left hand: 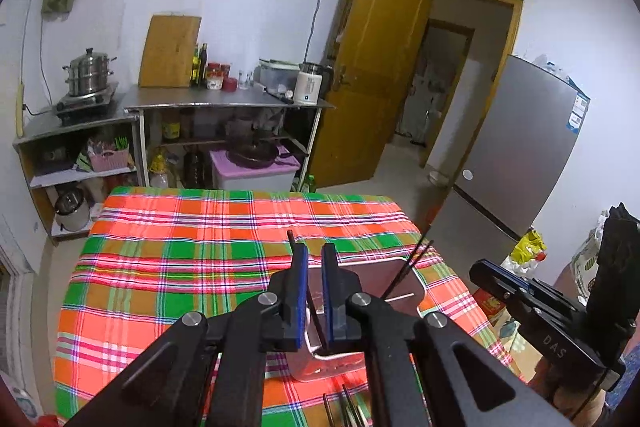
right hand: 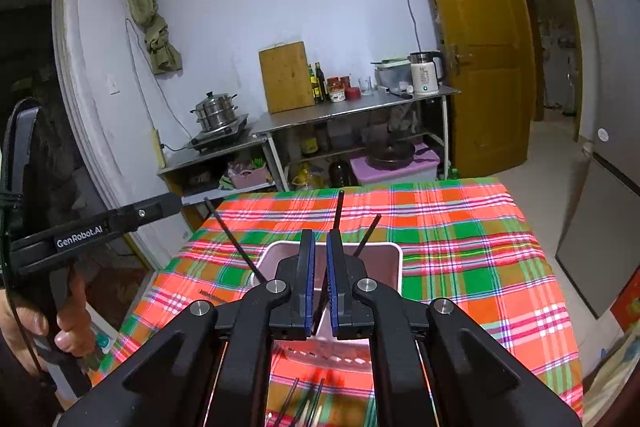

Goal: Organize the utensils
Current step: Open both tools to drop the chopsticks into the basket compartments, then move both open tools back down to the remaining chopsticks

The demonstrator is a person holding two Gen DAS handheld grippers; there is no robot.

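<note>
Plaid cloth covers the desk, where a metal utensil holder stands just beyond both tongs. Left tongs pinch a dark chopstick; right tongs pinch another chopstick above the holder. More chopsticks lean inside.

A plaid tablecloth of orange-red, green, pink and white spreads ahead of and beneath the fingers. The left gripper is black with blue pads, as is the right gripper. Just past the right fingers, the holder is silvery-white with a reddish-brown inside. The chopsticks rising beyond the fingertips are black.
</note>
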